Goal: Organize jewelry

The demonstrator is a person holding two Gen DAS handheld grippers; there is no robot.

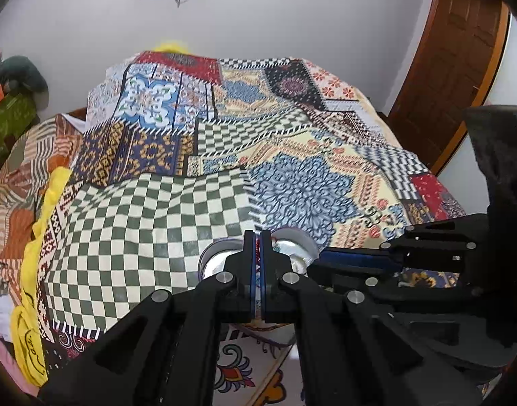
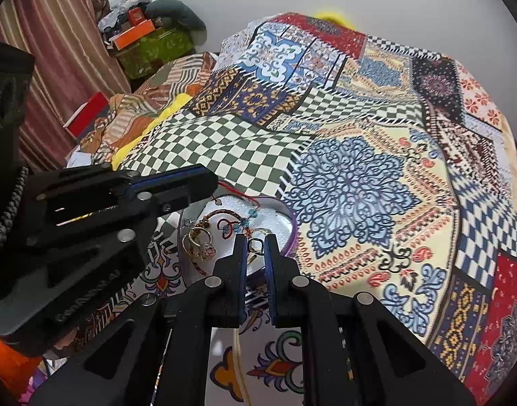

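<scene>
Jewelry lies in a shallow round tray w/ a white lining (image 2: 278, 218) on the bed, on the patchwork bedspread of checks and blue medallions (image 2: 346, 182). In it: gold rings w/ stones (image 2: 200, 242), a braided brown-and-gold cord bracelet (image 2: 212, 218), a red cord w/ small teal beads (image 2: 238, 225).

My right gripper (image 2: 255, 247) points down over the tray's near edge, jaws nearly clenched w/ a narrow gap. A small gold ring w/ a squarish dark setting (image 2: 255, 245) sits in that gap at the tips; pads look pressed on it.

My left gripper (image 1: 257, 247) has jaws clenched tight, tips over the tray (image 1: 305, 240). A thin red thread (image 2: 244, 194) runs from those tips down to the tray; looks pinched there, can't tell for sure.

The 2 grippers are close together, left one beside the tray's left side in right-wrist view.
</scene>
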